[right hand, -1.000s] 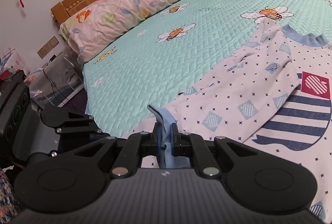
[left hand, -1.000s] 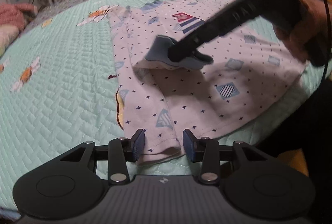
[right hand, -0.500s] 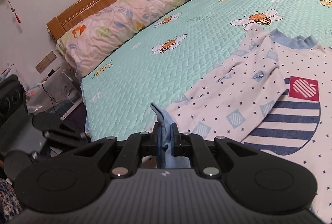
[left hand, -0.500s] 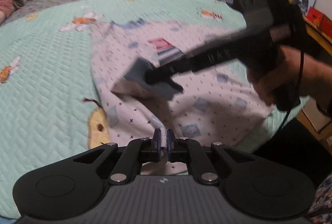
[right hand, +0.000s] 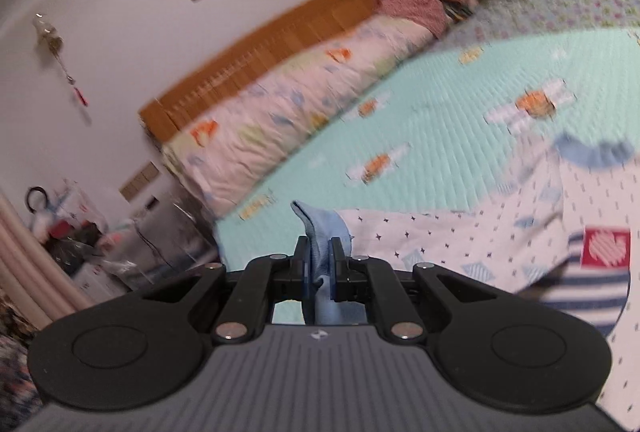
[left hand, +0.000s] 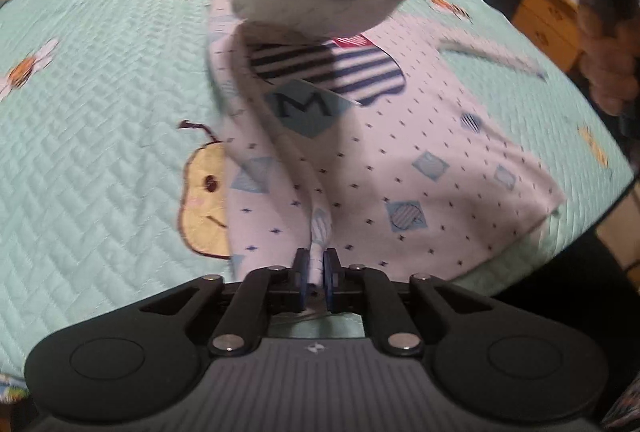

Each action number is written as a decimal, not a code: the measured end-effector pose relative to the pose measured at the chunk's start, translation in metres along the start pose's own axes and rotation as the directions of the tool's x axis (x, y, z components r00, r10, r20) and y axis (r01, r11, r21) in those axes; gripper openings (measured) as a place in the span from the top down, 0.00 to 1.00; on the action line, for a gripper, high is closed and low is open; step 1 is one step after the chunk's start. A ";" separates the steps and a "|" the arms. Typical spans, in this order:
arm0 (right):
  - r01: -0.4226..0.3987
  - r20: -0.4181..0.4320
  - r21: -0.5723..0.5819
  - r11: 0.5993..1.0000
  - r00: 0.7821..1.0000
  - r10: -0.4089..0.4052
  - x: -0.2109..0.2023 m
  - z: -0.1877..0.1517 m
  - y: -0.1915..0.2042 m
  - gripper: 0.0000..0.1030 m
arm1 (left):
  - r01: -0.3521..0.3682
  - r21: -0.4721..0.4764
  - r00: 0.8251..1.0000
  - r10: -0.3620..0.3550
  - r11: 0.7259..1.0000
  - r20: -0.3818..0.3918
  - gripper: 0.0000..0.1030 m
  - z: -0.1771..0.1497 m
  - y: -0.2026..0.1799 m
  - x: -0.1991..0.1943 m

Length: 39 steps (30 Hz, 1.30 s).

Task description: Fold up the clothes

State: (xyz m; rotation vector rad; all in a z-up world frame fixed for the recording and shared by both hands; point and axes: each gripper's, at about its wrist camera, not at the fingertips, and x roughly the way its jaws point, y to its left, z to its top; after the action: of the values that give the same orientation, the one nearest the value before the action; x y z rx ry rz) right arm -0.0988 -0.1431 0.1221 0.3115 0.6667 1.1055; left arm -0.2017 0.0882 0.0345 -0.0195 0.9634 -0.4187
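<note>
The white patterned shirt [left hand: 400, 159] is spread on the quilted bed [left hand: 100, 159], one side raised. Its hem is pinched by the left gripper [left hand: 315, 264], whose jaws have just been closing and then easing slightly on the cloth. A blue cuff [right hand: 320, 232] is pinched by the right gripper [right hand: 319, 260] and carried high. Judged from here, the thin hem could be lost from the left grip if the sleeve is pulled too hard, and the fold could be laid crooked
</note>
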 end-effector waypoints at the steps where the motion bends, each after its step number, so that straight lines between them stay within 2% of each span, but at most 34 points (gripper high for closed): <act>1: 0.006 -0.014 -0.032 0.999 1.000 -0.006 0.001 0.002 0.003 0.90 | 0.020 -0.011 1.000 -0.020 1.000 -0.005 0.84 0.000 0.003 -0.001; 3: 0.045 -0.065 -0.088 0.995 0.997 -0.051 0.008 0.001 0.005 0.90 | 0.081 -0.050 0.997 -0.082 0.995 -0.013 0.67 -0.001 0.008 -0.002; 5: 0.079 -0.105 -0.113 0.990 0.990 -0.091 0.015 -0.004 0.002 0.90 | 0.123 -0.081 0.992 -0.125 0.989 -0.015 0.63 -0.001 0.011 -0.007; 8: 0.087 -0.070 0.001 0.996 0.994 -0.087 0.010 -0.011 -0.019 0.90 | 0.161 -0.098 0.987 -0.158 0.982 0.035 0.62 0.006 0.012 -0.022; 10: 0.072 -0.002 0.101 0.992 0.997 -0.073 0.000 -0.011 -0.033 0.90 | 0.152 -0.068 0.986 -0.146 0.986 0.082 0.58 0.019 0.009 -0.029; 12: 0.040 0.107 0.197 0.980 0.992 -0.062 -0.019 -0.002 -0.046 0.90 | 0.083 0.014 0.989 -0.084 0.996 0.126 0.47 0.036 0.000 -0.026; 14: 0.007 0.212 0.251 0.968 0.975 -0.062 -0.038 0.011 -0.053 0.90 | -0.006 0.083 0.986 -0.008 0.996 0.168 0.46 0.056 -0.008 -0.010; 16: -0.021 0.291 0.273 0.962 0.955 -0.062 -0.052 0.028 -0.057 0.90 | -0.101 0.115 0.978 0.077 0.988 0.193 0.46 0.077 -0.013 0.014; 17: -0.030 0.322 0.279 0.960 0.945 -0.064 -0.058 0.036 -0.059 0.90 | -0.145 0.122 0.972 0.119 0.982 0.202 0.47 0.086 -0.013 0.027; 20: -0.015 0.343 0.268 0.963 0.936 -0.081 -0.065 0.056 -0.064 0.90 | -0.241 0.141 0.956 0.209 0.960 0.208 0.50 0.106 -0.014 0.060; 24: -0.012 0.327 0.239 0.971 0.943 -0.069 -0.063 0.071 -0.066 0.90 | -0.276 0.165 0.952 0.245 0.947 0.184 0.59 0.119 -0.013 0.086; 26: -0.019 0.324 0.235 0.972 0.944 -0.060 -0.063 0.070 -0.069 0.90 | -0.279 0.165 0.954 0.253 0.946 0.163 0.60 0.120 -0.010 0.094; 30: -0.019 0.327 0.226 0.974 0.943 -0.058 -0.065 0.064 -0.073 0.90 | -0.319 0.163 0.945 0.300 0.934 0.130 0.63 0.118 -0.004 0.102; 32: -0.015 0.327 0.215 0.976 0.943 -0.058 -0.064 0.062 -0.073 0.90 | -0.321 0.150 0.945 0.305 0.935 0.121 0.67 0.119 -0.002 0.104; 35: -0.029 0.337 0.229 0.973 0.940 -0.051 -0.066 0.060 -0.079 0.90 | -0.285 0.097 0.955 0.273 0.954 0.119 0.94 0.124 0.000 0.099; 37: -0.036 0.347 0.243 0.969 0.936 -0.052 -0.069 0.061 -0.084 0.90 | -0.225 0.059 0.968 0.215 0.973 0.132 0.97 0.129 0.000 0.093; 39: -0.039 0.353 0.250 0.967 0.934 -0.054 -0.073 0.065 -0.087 0.90 | -0.206 0.088 0.972 0.193 0.975 0.134 0.97 0.132 -0.008 0.088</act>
State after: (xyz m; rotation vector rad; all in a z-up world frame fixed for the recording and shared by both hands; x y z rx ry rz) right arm -0.0156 -0.2406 0.1488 0.7130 0.4805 0.9232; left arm -0.0551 0.0272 0.0429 0.1414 0.8105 -0.2769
